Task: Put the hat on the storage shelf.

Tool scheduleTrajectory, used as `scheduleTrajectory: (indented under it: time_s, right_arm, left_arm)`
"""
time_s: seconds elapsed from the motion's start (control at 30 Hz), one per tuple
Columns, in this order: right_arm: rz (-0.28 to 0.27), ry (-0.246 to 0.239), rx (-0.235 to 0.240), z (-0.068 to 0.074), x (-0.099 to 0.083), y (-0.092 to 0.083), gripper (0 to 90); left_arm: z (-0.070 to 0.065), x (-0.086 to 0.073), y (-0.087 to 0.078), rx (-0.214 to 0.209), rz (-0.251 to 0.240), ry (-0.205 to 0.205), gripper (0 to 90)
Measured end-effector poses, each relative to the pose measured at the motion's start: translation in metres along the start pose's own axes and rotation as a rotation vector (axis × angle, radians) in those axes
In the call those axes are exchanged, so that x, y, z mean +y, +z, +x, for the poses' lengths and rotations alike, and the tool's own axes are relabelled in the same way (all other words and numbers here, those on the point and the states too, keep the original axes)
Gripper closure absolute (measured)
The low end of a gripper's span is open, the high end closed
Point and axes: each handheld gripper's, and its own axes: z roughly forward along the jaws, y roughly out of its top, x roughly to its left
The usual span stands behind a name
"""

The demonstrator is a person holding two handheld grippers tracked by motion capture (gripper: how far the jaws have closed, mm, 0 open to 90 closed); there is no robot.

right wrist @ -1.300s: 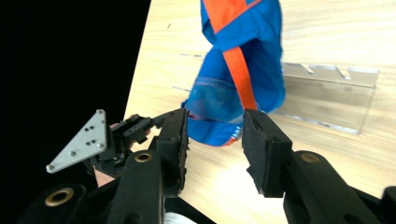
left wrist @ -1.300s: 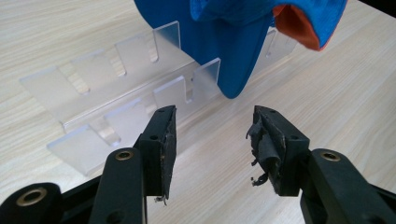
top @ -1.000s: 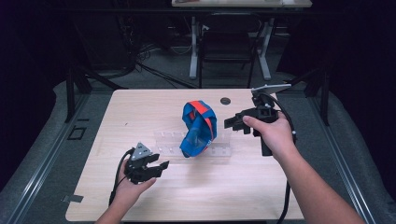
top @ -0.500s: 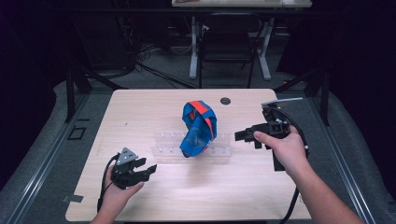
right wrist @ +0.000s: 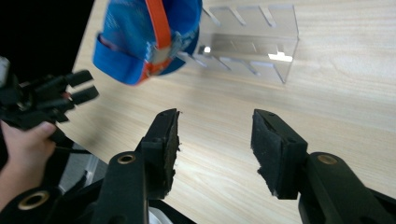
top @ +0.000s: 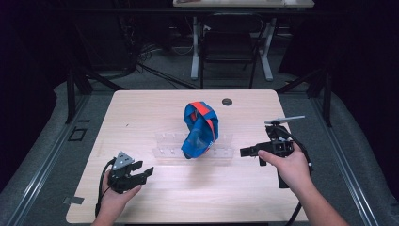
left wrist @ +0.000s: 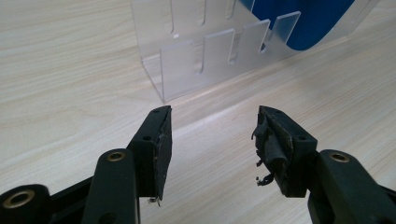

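A blue cap [top: 200, 127] with an orange-red stripe stands on edge in a clear acrylic slotted rack [top: 164, 146] at the middle of the wooden table [top: 141, 113]. My left gripper [top: 143, 168] is low over the table's near left, pointing toward the rack [left wrist: 196, 65]. Its jaws [left wrist: 215, 112] are open, have just been opening, and hold nothing. My right gripper [top: 243, 151] is to the right of the rack, aimed left at the cap [right wrist: 140, 37]. Its jaws [right wrist: 215, 114] are open too, have just been opening, and are empty.
A small black round plug [top: 227, 101] sits in the tabletop behind the cap. A chair [top: 230, 42] and desk legs stand beyond the far edge. The other hand's gripper [right wrist: 79, 86] appears at the left of the right gripper view.
Both hands have drawn back from the cap toward the near side, the right one lower and to the right, the left one to the left. The cap and rack have not moved.
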Motion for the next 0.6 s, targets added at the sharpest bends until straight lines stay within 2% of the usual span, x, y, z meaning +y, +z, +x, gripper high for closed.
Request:
scheduleTrajectory:
  time_s: [0.03,0.13,0.23,0.47,0.5,0.6]
  right_arm:
    - [0.000,0.000,0.000,0.000,0.000,0.000,51.6]
    - [-0.006,-0.046,-0.036,-0.003,-0.011,0.006,51.8]
    - [-0.021,-0.063,-0.056,-0.005,-0.020,0.011,51.5]
    - [-0.037,-0.065,-0.061,-0.016,-0.039,0.024,50.8]
    - [-0.036,-0.066,-0.085,-0.020,-0.046,0.029,50.8]
    - [-0.039,-0.079,-0.104,-0.025,-0.053,0.035,50.5]
  left_arm:
    - [0.000,0.000,0.000,0.000,0.000,0.000,46.2]
    - [0.003,-0.004,0.001,0.006,-0.002,0.000,45.6]
    - [0.003,-0.005,0.003,0.012,-0.001,-0.001,45.7]
    - [0.006,-0.008,0.004,0.004,0.005,-0.007,45.6]
    - [0.006,-0.009,0.005,0.009,-0.004,-0.006,45.6]
    - [0.007,-0.009,0.004,0.011,-0.002,-0.008,45.5]
